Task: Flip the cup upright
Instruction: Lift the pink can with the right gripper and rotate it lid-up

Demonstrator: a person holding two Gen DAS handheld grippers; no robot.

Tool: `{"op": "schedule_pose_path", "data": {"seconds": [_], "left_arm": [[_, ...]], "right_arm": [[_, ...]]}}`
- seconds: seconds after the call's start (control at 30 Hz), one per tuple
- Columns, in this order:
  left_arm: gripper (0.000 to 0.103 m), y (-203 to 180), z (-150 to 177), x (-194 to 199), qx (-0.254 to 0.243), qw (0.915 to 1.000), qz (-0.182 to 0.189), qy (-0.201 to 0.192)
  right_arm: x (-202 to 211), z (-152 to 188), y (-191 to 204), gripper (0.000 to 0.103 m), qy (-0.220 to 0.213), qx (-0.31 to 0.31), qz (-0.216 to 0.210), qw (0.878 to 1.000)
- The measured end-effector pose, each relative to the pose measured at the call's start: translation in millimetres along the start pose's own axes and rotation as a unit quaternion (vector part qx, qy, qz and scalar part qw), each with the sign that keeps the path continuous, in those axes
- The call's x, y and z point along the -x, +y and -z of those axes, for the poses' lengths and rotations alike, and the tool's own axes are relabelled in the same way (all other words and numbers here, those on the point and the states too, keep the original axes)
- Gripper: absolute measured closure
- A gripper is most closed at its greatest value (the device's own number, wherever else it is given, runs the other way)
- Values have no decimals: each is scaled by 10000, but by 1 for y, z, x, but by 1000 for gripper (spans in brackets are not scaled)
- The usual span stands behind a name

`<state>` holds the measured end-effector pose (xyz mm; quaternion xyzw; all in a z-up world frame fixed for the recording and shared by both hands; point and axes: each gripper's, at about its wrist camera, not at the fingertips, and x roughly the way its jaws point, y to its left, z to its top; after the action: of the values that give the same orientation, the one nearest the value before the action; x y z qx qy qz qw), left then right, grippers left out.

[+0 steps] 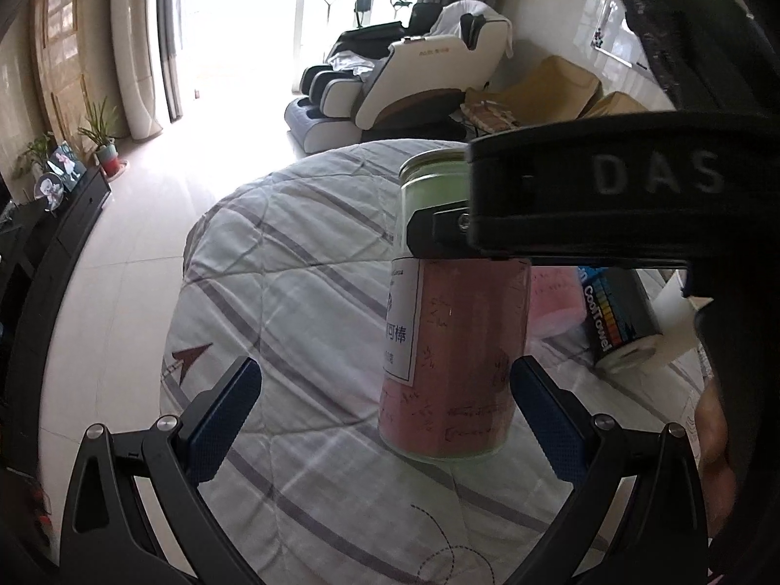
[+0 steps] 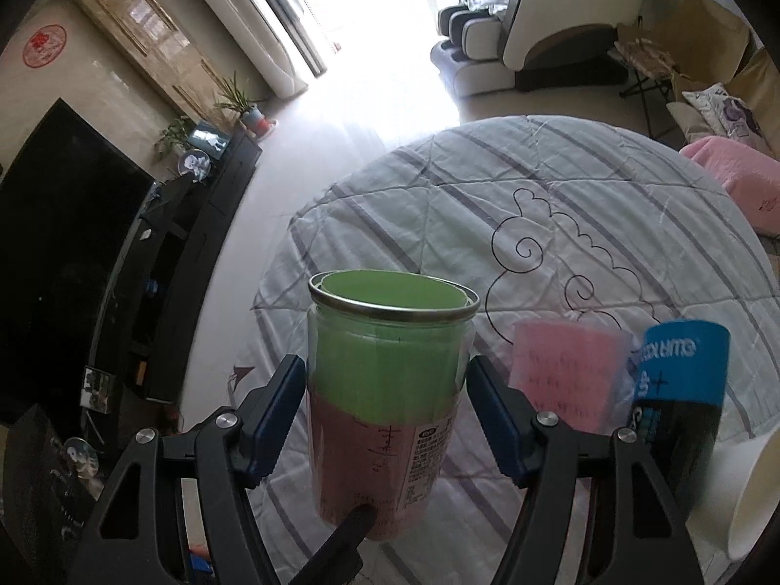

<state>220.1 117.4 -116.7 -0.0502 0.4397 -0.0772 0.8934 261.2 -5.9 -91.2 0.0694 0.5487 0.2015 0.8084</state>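
Note:
The cup is a clear jar (image 2: pixel 390 390) lined with green paper above and pink paper below, with a metal rim on top. It stands upright on the quilt-covered table (image 2: pixel 560 185). My right gripper (image 2: pixel 387 419) straddles its middle with its blue pads (image 2: pixel 275 414) a little apart from the glass. In the left wrist view the same jar (image 1: pixel 453 351) stands just ahead, with the right gripper (image 1: pixel 609 195) crossing it from the right. My left gripper (image 1: pixel 385 414) is open and empty; the jar sits near its right pad (image 1: pixel 541 419).
A black and blue can (image 2: pixel 682 404) stands right of the jar, next to a pink paper-lined cup (image 2: pixel 565 365). A white paper cup (image 2: pixel 750 487) lies at the far right. A pink cloth (image 2: pixel 736 180) lies at the table's back right. The table's left edge drops to the tiled floor.

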Motion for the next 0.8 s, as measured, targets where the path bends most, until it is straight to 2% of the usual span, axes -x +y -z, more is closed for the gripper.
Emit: {"op": "schedule_pose_path", "data": {"seconds": [0.2, 0.37, 0.57, 0.7, 0.8], "left_arm": [[0, -2, 11, 5, 35, 10000, 87, 33], [0, 0, 19, 7, 58, 9996, -283, 64], [0, 3, 29, 9, 185, 9995, -233, 142], [0, 2, 34, 11, 193, 9994, -207, 182], [0, 5, 36, 17, 214, 9996, -103, 144]], "right_arm": [[18, 21, 6, 33, -306, 155, 78, 9994], [20, 40, 10, 36, -377, 261, 77, 9989], [22, 62, 16, 37, -569, 482, 182, 9970], [16, 63, 10, 37, -350, 316, 31, 9989], [19, 46, 5, 36, -328, 50, -13, 9994]]}}
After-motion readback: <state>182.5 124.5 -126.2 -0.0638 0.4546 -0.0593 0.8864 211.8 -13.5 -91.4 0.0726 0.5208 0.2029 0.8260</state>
